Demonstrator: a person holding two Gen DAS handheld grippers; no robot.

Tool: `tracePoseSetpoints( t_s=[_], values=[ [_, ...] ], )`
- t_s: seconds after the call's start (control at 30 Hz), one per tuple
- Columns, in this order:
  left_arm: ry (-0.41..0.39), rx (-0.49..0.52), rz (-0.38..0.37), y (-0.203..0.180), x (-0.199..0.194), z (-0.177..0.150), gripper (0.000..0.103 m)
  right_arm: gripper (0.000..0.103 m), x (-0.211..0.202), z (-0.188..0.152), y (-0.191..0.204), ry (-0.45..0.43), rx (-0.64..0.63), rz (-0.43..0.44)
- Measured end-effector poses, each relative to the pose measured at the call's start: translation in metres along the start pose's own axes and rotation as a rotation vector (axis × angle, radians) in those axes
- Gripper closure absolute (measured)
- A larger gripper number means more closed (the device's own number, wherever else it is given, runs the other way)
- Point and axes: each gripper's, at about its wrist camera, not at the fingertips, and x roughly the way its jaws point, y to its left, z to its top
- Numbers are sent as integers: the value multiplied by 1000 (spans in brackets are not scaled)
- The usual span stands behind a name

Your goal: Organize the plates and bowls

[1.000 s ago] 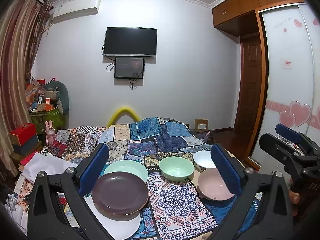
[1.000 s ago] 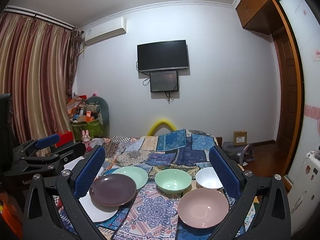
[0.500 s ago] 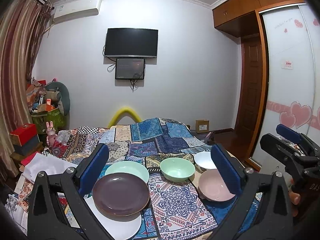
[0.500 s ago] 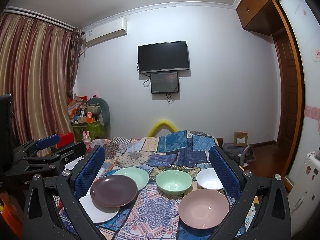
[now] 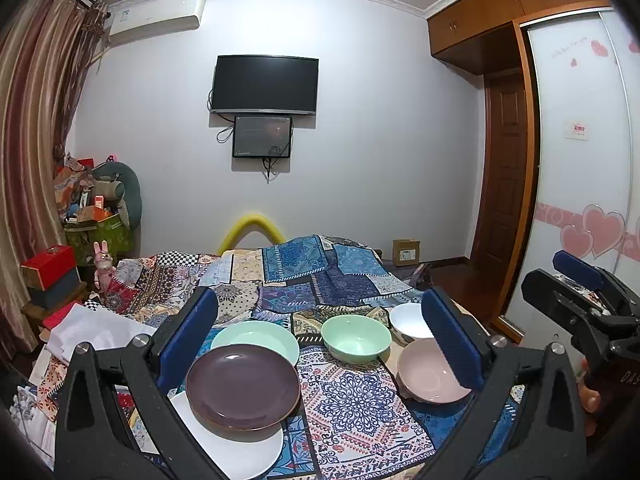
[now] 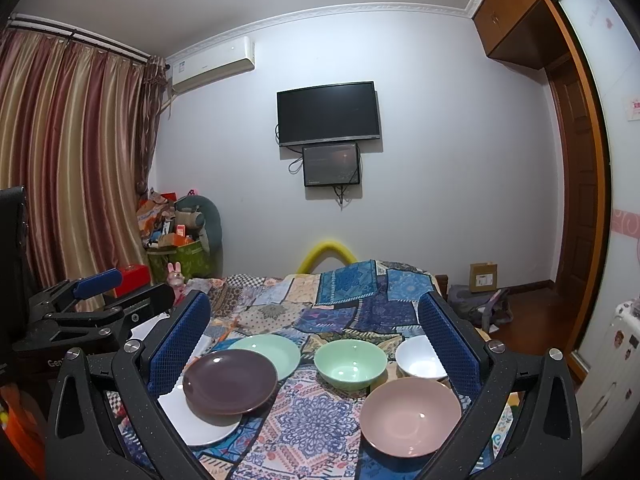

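I have both tools hovering above the near edge of the patchwork cloth (image 5: pixel 348 396), fingers spread wide on each and nothing held. The left gripper (image 5: pixel 320 340) frames the plates; the right gripper (image 6: pixel 316 344) frames the bowls.

The dishes lie ahead of and below both sets of fingers. On the left, a brown plate (image 5: pixel 243 385) sits on top of a white plate (image 5: pixel 240 452), with a green plate (image 5: pixel 256 342) just behind and partly tucked under the brown one's far rim. To the right are a green bowl (image 5: pixel 355 338), a white bowl (image 5: pixel 408 320) beyond it, and a pink bowl (image 6: pixel 410 414) nearest.

The relation that matters, I judge: the pink bowl is low and right of centre in the right wrist view, so the right hand is better placed for it, while the plate stack lies close under the left fingers.

The right wrist view shows the whole pink bowl; in the left view its right part is hidden behind the blue finger pad (image 5: pixel 450 340). Each view also catches the other gripper at its edge.
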Motion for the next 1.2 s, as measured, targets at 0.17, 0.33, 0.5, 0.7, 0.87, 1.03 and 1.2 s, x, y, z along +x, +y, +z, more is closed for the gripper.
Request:
tracePoseSetpoints(
  t_s=[0.17,0.33,0.5,0.7,0.87,1.03,1.2],
  values=[
    [-3,0,-2,-2,-1,0,0,0,0,0,0,1,1,1],
    [-8,3,0,-2,-3,0,0,0,0,0,0,2,1,1],
    [-8,2,-2,-2,-3,0,0,0,0,0,0,2,2,1],
    [-4,-4,-2,-1,-3,0,0,0,1,-1,1,5,1,2],
    [2,-6,-3,1,-2,0,0,0,4,-5,4,17,1,4],
    [21,-21,-8,8,4,-4,0,0,13,-6,7,43,6,10],
    [66,-39,-14,27,17,-8,0,0,31,-11,12,92,13,31]
  ],
)
